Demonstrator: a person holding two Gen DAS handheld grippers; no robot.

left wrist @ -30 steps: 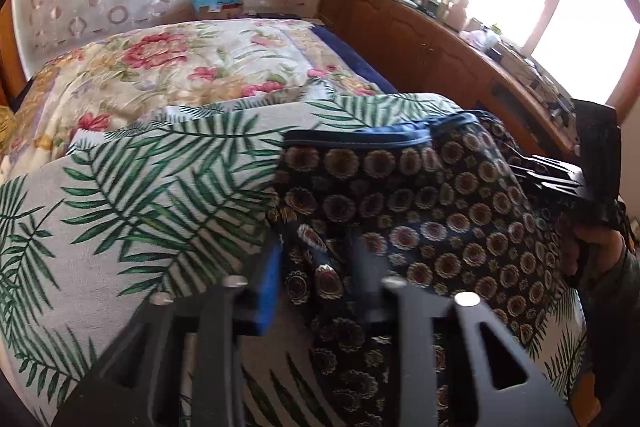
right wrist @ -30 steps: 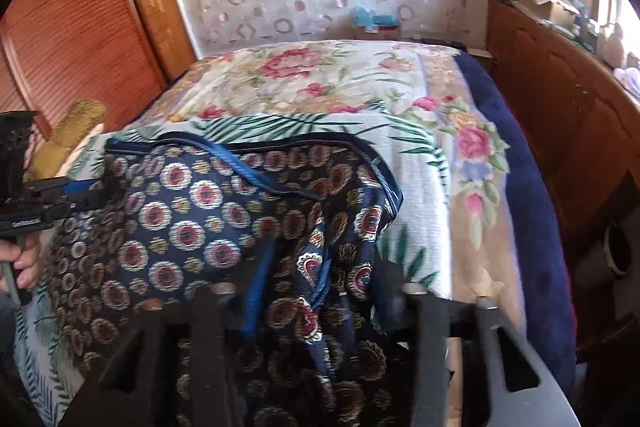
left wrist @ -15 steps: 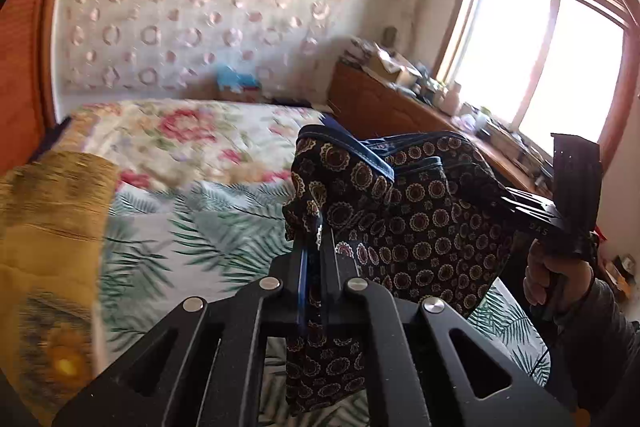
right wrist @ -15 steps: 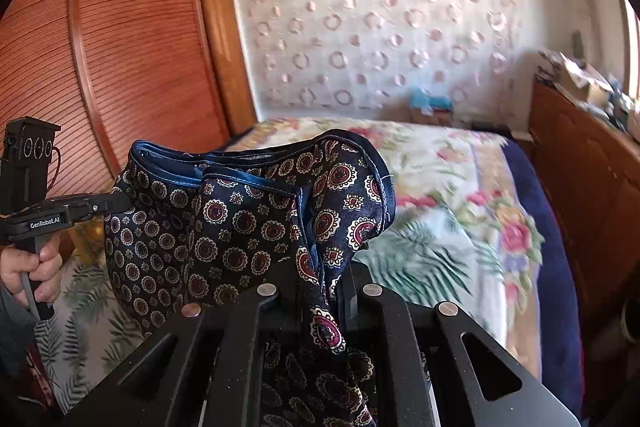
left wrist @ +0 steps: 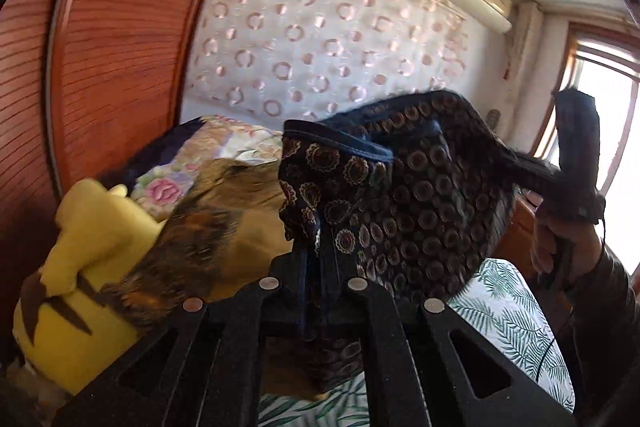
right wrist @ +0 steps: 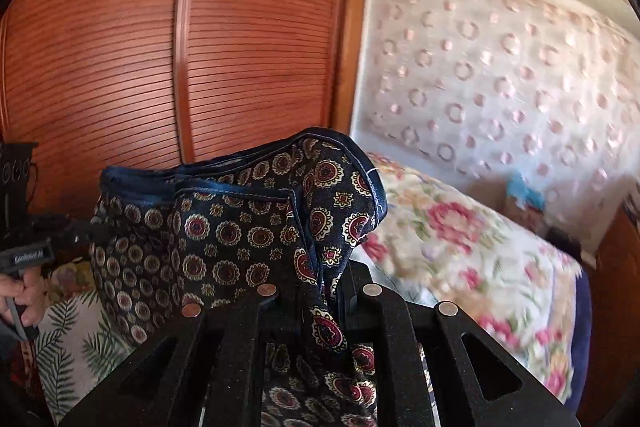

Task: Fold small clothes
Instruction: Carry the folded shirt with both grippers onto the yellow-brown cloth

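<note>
A small dark navy garment (left wrist: 404,203) with round medallion print and a blue hem hangs in the air between both grippers, above the bed. My left gripper (left wrist: 316,263) is shut on one corner of it. My right gripper (right wrist: 316,291) is shut on the other corner; the garment (right wrist: 224,227) spreads to the left from it. The right gripper also shows in the left wrist view (left wrist: 576,163), and the left gripper shows at the left edge of the right wrist view (right wrist: 24,251).
A bed with a palm-leaf sheet (left wrist: 516,311) and a floral quilt (right wrist: 460,239) lies below. A yellow plush toy (left wrist: 84,267) and a brown-yellow cloth (left wrist: 224,203) lie at the left. A slatted wooden wardrobe (right wrist: 200,39) stands behind.
Both grippers closed on the garment, lifted it off the bed and swung left toward the wardrobe. The garment now hangs in the air between them.
</note>
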